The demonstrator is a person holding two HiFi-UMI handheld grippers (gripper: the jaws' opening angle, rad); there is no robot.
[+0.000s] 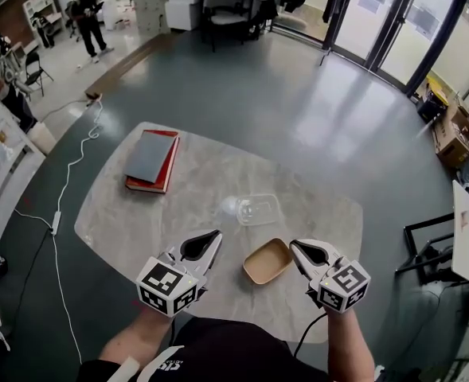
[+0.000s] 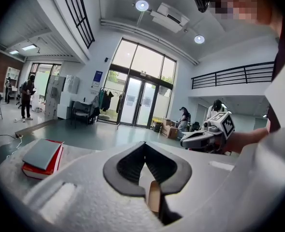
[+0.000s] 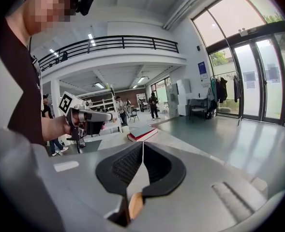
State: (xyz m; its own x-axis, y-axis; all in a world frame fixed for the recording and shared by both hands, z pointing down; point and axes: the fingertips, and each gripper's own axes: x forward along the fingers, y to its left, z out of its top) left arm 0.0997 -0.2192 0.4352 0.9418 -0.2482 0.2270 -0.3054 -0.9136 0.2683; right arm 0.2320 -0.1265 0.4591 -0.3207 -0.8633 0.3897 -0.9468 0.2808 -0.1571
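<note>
My left gripper [image 1: 216,235] hovers over the near part of the pale marble table [image 1: 123,213], jaws shut with nothing between them. My right gripper [image 1: 293,246] is also shut and empty, just right of a brown paper tray [image 1: 267,261] that lies between the two grippers. A clear plastic container [image 1: 258,209] lies just beyond the tray. In the left gripper view the jaw tips meet at my left gripper [image 2: 143,144], and the right gripper [image 2: 207,134] shows off to the right. In the right gripper view my right gripper [image 3: 142,144] is closed, with the left gripper [image 3: 91,116] at left.
A grey book on a red book [image 1: 150,160] lies at the table's far left, and the same stack of books [image 2: 41,156] shows in the left gripper view. A white cable [image 1: 67,189] runs over the floor at left. A black stand [image 1: 437,245] is at right. Chairs and people stand far off.
</note>
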